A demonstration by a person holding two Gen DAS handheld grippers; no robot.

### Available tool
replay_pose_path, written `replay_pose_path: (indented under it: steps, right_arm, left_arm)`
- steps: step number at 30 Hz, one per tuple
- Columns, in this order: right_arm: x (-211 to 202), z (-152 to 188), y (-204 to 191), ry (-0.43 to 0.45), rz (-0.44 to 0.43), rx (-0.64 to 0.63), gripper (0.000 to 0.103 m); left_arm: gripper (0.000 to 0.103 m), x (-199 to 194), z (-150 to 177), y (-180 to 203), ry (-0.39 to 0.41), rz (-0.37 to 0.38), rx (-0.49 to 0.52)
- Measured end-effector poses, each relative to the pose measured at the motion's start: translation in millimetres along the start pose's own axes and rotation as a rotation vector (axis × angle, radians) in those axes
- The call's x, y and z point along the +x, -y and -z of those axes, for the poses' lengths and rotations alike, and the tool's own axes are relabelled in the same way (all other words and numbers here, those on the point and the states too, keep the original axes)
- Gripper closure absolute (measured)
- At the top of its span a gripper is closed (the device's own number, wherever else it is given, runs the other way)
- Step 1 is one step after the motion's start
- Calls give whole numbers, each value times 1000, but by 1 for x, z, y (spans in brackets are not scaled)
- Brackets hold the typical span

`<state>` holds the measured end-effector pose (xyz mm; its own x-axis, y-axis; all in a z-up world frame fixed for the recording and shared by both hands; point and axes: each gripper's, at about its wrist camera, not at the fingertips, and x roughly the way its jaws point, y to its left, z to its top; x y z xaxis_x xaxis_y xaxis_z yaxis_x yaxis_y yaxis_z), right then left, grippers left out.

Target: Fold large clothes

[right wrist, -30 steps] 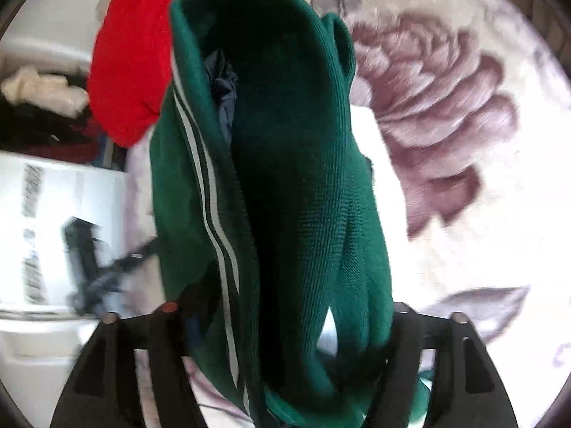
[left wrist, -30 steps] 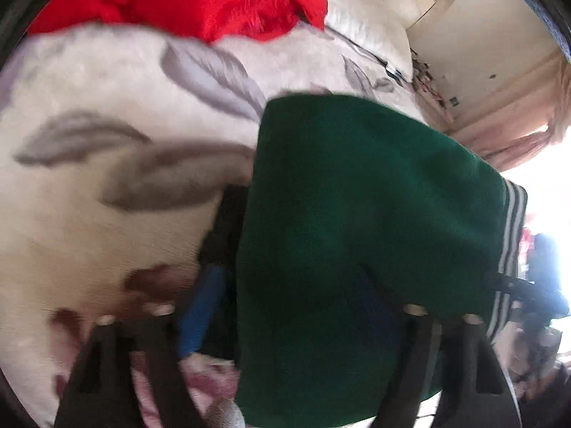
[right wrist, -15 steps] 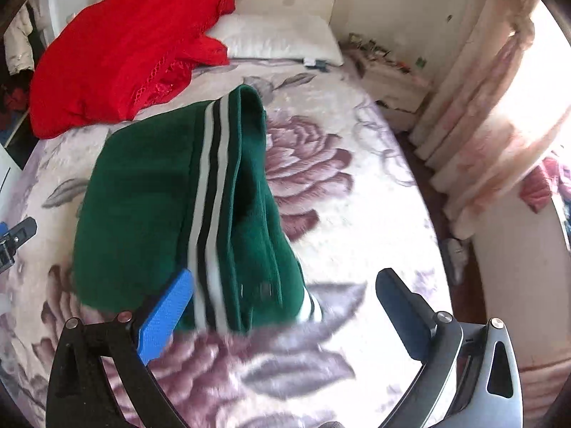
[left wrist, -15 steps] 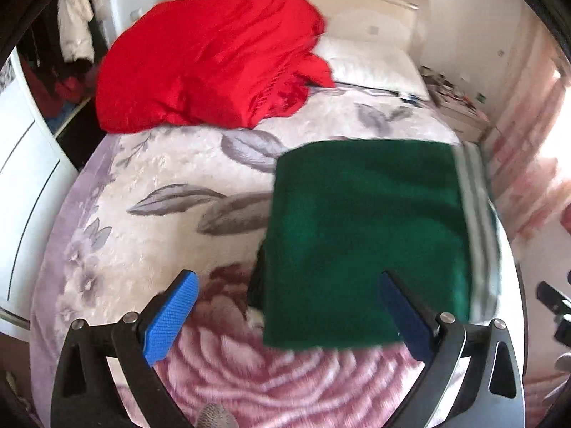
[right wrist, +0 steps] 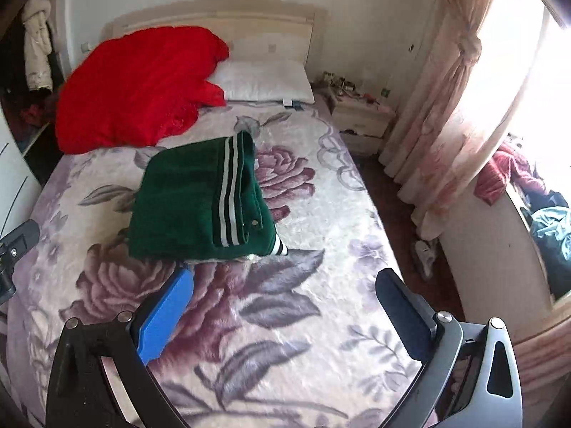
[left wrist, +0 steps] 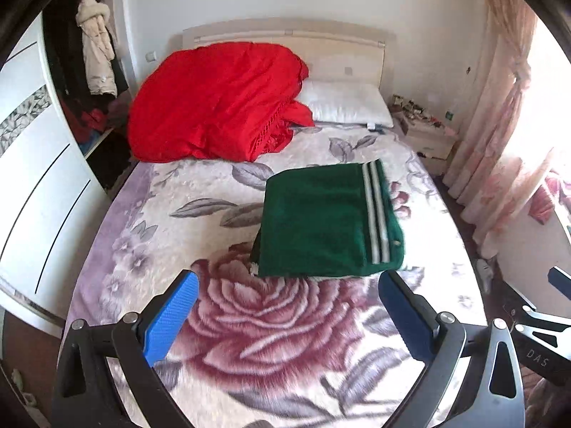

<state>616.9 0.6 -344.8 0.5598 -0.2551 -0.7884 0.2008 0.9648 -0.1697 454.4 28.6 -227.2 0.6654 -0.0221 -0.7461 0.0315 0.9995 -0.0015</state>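
Where the left wrist view catches the right gripper [left wrist: 549, 324] at its right edge, the letters "DAS" read on its dark body; jaw spread not visible from here. Left gripper [left wrist: 285, 306] wide, blue pads [left wrist: 171, 317] empty, held above the bed [left wrist: 142, 249]. Green garment [left wrist: 321, 224] lies folded into a flat rectangle mid-bed, right of centre, two white stripes running down its right side, small metal snap near the lower stripe end. Red blanket [left wrist: 217, 103] heaped by the headboard, pillow [left wrist: 342, 103] beside it.

Right wrist view: right gripper [right wrist: 285, 299] wide, holding nothing, clear of the cloth. Green garment [right wrist: 200, 196] folded with layers stacked, striped edge on top, ribbed striped cuff poking out at the near right corner. Red blanket [right wrist: 135, 85] behind it, apart. Curtain [right wrist: 453, 82] tied back at right.
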Motion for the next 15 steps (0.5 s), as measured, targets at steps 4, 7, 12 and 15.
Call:
replay_pose_path:
  steps: [4,7,12,15]
  right_arm:
    - [-71,15,14,54,-10,9,0]
    - [-118,24,23,102,-25,13,0]
    - [-184,41,33,174,-47,4,0]
    - [-219,52,38,202,-66,5,0]
  left_arm:
    - [0,-54,12,2,49,-20,-9]
    - [0,-91,19,7,92,-23,-13]
    - [0,-142,31,11,159,-28,-20]
    - [0,-168,38,12,190,-26,-26]
